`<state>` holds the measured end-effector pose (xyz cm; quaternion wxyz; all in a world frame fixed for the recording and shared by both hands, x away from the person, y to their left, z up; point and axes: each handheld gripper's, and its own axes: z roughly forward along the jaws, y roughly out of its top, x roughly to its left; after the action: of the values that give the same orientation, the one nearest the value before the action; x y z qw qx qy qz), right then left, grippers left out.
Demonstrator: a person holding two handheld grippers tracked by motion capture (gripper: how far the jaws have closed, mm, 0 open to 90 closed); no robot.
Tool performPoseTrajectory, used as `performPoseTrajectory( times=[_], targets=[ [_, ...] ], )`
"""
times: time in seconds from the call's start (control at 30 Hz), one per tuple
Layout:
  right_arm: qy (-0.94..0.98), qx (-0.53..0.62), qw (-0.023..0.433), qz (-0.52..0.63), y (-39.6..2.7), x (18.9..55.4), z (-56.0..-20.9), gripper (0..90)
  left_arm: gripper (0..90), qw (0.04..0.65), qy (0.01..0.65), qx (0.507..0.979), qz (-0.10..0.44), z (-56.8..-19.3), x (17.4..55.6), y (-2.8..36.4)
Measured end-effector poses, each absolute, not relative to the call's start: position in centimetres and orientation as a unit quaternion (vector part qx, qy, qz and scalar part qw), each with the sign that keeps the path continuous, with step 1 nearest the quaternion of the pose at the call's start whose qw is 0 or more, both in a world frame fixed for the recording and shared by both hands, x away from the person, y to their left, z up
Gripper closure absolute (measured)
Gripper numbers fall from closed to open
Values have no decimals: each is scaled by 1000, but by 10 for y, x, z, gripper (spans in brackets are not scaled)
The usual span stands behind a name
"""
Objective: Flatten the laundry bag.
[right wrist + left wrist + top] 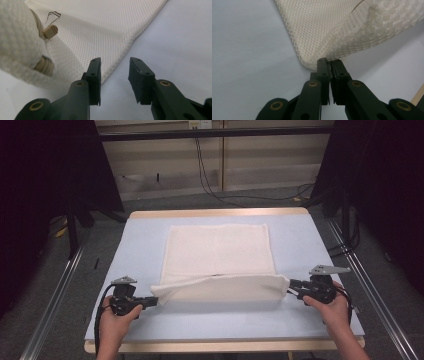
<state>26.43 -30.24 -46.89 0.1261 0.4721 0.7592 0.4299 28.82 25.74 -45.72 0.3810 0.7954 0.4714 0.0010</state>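
Note:
A cream waffle-weave towel (220, 252) lies spread on the pale blue table top (310, 245). Its near edge is raised into a fold that runs between my two grippers. My left gripper (152, 301) is shut on the fold's left corner; in the left gripper view the jaws (330, 60) pinch the towel (324, 27) at its hem. My right gripper (291, 287) sits just off the fold's right end, open. In the right gripper view the jaws (115, 60) stand apart over bare table, with the towel's edge (100, 30) beside the left jaw. Two beige loops (50, 31) show on the raised fold.
The table's wooden front edge (225, 346) runs close to my hands. Metal rails (55, 290) flank the table on both sides. Cables (210, 180) trail on the floor beyond the far edge.

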Motion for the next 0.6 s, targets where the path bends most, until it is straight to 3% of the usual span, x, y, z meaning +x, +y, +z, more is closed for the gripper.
performPoseTrajectory(
  times=[0.37, 0.47, 0.5, 0.6],
  targets=[
    [778, 451, 103, 426, -279, 274, -475, 566, 835, 381, 468, 798, 0, -458, 286, 260],
    [790, 441, 94, 414, -275, 275, -478, 615, 826, 382, 467, 798, 1, -457, 286, 261],
    [795, 437, 89, 410, -272, 276, -479, 679, 820, 382, 468, 797, 2, -457, 286, 261],
    [800, 435, 86, 405, -269, 276, -480, 746, 809, 385, 470, 794, 0, -458, 286, 262]
  ],
)
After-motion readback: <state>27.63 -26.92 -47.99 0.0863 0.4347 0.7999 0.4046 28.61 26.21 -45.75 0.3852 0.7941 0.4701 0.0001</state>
